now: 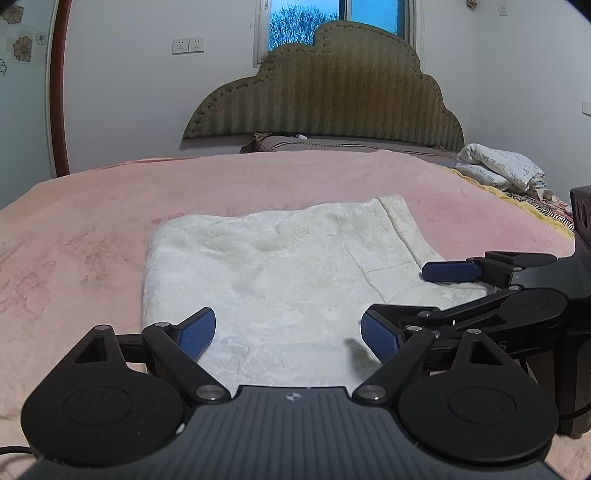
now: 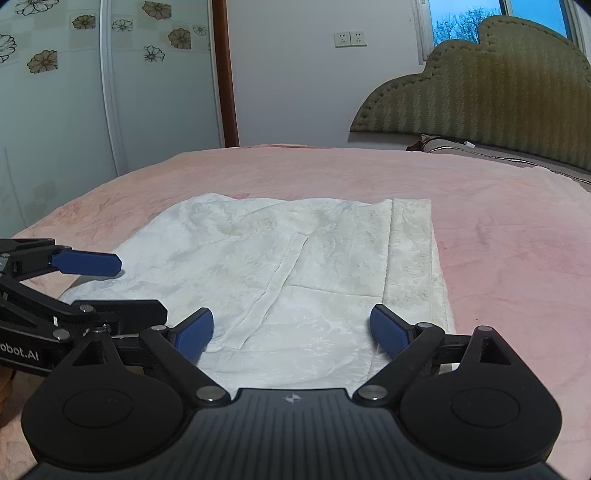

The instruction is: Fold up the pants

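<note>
White fleecy pants (image 1: 277, 266) lie folded flat on a pink bedspread (image 1: 92, 221), with the waistband (image 2: 413, 251) on the right side and a pocket seam (image 2: 273, 280) running down the middle. My left gripper (image 1: 288, 332) hovers open over the near edge of the pants, nothing between its blue pads. My right gripper (image 2: 291, 332) is open too, above the near right part of the pants, also with nothing between its pads. Each gripper shows in the other's view: the right gripper (image 1: 399, 291) beside the left, the left gripper (image 2: 142, 286) at the pants' near left corner.
An olive padded headboard (image 1: 325, 92) stands at the far end of the bed under a window (image 1: 306, 22). A printed white bundle (image 1: 498, 166) lies at the far right. Flower-patterned wardrobe doors (image 2: 74, 92) stand left of the bed.
</note>
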Available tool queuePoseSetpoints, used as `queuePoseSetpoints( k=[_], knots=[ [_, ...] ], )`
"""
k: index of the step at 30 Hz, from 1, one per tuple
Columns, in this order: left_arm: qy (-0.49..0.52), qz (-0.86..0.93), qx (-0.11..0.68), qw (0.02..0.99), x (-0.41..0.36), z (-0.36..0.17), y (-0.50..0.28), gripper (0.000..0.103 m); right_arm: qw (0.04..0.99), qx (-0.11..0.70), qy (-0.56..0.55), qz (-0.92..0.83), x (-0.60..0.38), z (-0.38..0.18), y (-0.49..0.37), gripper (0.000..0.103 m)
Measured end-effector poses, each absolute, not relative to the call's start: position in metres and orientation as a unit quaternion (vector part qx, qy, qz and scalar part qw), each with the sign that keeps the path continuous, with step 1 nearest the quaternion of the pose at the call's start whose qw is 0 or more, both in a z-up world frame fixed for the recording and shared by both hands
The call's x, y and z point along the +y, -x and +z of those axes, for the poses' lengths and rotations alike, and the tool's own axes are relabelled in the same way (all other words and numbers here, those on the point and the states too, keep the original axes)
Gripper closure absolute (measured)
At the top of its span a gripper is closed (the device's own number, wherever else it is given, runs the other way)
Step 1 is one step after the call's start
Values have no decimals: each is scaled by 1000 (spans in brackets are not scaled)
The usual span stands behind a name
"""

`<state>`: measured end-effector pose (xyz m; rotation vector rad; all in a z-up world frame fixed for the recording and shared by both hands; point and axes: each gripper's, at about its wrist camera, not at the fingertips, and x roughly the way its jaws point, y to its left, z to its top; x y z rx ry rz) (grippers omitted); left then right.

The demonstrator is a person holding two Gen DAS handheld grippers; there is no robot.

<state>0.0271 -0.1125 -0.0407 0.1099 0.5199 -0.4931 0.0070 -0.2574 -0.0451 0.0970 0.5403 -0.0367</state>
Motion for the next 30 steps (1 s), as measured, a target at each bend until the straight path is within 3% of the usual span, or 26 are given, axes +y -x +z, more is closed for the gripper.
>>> queuePoseSetpoints(
  k=[15,23,26,30],
  knots=[
    [-44,-220,251,942,-88,-21,-34,14,961,274,-26,-11,-251,-47,-10,0],
    [76,-204,318,923,-27,-18,-79,13,966,257,-25,-22,-259,-30,2,0],
    [137,-227,342,902,-4,-23,-97,13,967,236,-85,-35,-292,-17,13,0],
    [223,-281,383,851,16,-37,-119,13,930,308,-197,-26,-355,-31,4,0]
  ],
)
